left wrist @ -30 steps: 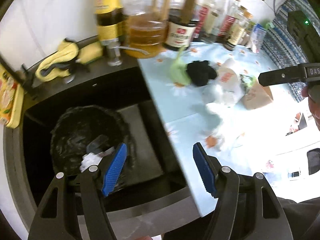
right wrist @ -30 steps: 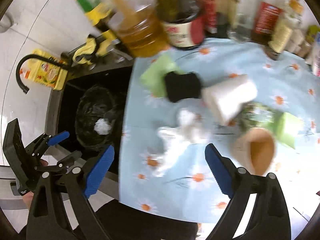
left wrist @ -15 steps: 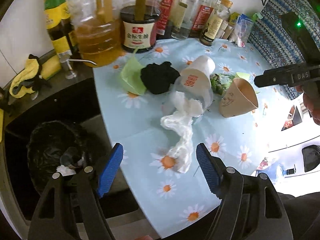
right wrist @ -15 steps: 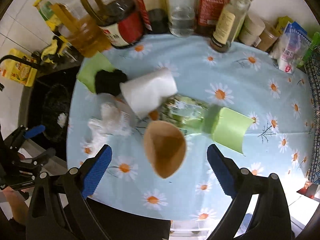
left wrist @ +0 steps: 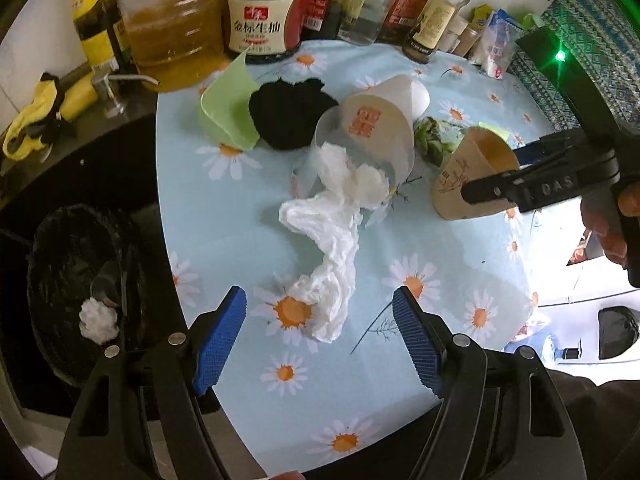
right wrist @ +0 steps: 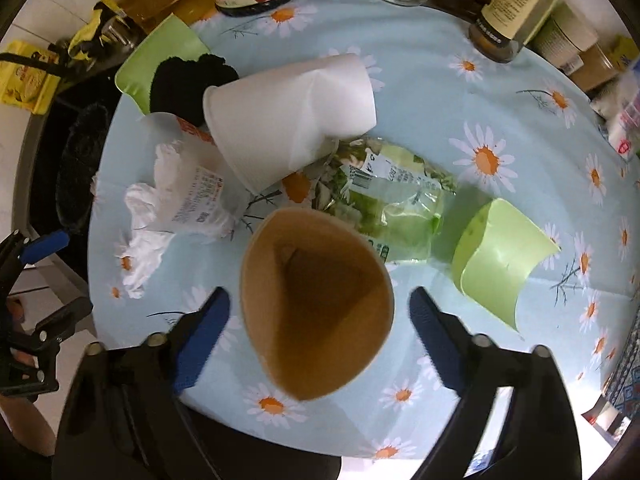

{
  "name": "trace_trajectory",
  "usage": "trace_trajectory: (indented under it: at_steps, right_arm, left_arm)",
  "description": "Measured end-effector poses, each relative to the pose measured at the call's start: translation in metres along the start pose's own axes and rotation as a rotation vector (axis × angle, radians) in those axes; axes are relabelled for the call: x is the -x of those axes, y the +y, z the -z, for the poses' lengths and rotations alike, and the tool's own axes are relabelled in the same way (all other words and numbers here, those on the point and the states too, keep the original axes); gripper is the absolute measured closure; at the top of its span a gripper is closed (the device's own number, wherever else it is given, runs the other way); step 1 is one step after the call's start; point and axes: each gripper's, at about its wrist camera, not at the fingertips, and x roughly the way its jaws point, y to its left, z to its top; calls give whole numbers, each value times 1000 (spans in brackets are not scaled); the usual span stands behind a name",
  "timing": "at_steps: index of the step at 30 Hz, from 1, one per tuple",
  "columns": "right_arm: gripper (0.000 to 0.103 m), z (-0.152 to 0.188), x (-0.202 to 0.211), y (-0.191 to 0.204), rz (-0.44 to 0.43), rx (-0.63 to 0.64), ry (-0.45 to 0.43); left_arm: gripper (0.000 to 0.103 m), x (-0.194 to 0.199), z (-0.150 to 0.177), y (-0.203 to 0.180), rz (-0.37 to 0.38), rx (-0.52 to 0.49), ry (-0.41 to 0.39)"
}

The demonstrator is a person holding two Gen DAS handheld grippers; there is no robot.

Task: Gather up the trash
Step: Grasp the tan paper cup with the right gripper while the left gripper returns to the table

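Note:
Trash lies on the daisy tablecloth (left wrist: pixel 420 240): a crumpled white tissue (left wrist: pixel 326 248), a clear plastic cup (left wrist: pixel 360 140), a white paper cup (right wrist: pixel 288 120), a black cloth (left wrist: pixel 288 116), a green wrapper (right wrist: pixel 392 200), a brown paper cup (right wrist: pixel 316 300) and two green cups (right wrist: pixel 500 260) (left wrist: pixel 228 104). My left gripper (left wrist: pixel 320 336) is open, just short of the tissue's near end. My right gripper (right wrist: pixel 320 328) is open, with the brown cup's mouth between its fingers. A black-lined bin (left wrist: pixel 72 280) at the left holds a white wad (left wrist: pixel 98 318).
Bottles and jars (left wrist: pixel 260 12) line the table's far edge. A big oil jug (left wrist: pixel 172 24) stands at the back left. A dark sink counter with a yellow cloth (left wrist: pixel 44 120) lies left of the table. The right gripper also shows in the left wrist view (left wrist: pixel 540 176).
My left gripper swung from over the bin to the table and closed in on the tissue. My right gripper moved right and down onto the brown cup. Both stayed open.

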Motion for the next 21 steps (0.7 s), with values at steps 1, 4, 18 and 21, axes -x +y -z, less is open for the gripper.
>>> trace_trajectory:
  at_steps: [1, 4, 18, 21]
  right_arm:
    - [31, -1, -2, -2, 5, -1, 2]
    - [42, -3, -3, -7, -6, -9, 6]
    - [50, 11, 30, -18, -68, 10, -48]
    - [50, 19, 41, -23, -82, -4, -70]
  left_arm:
    - [30, -1, 1, 0, -1, 4, 3]
    - [30, -3, 4, -1, -6, 19, 8]
    - [30, -21, -13, -5, -18, -12, 39]
    - [29, -33, -20, -9, -11, -44, 59]
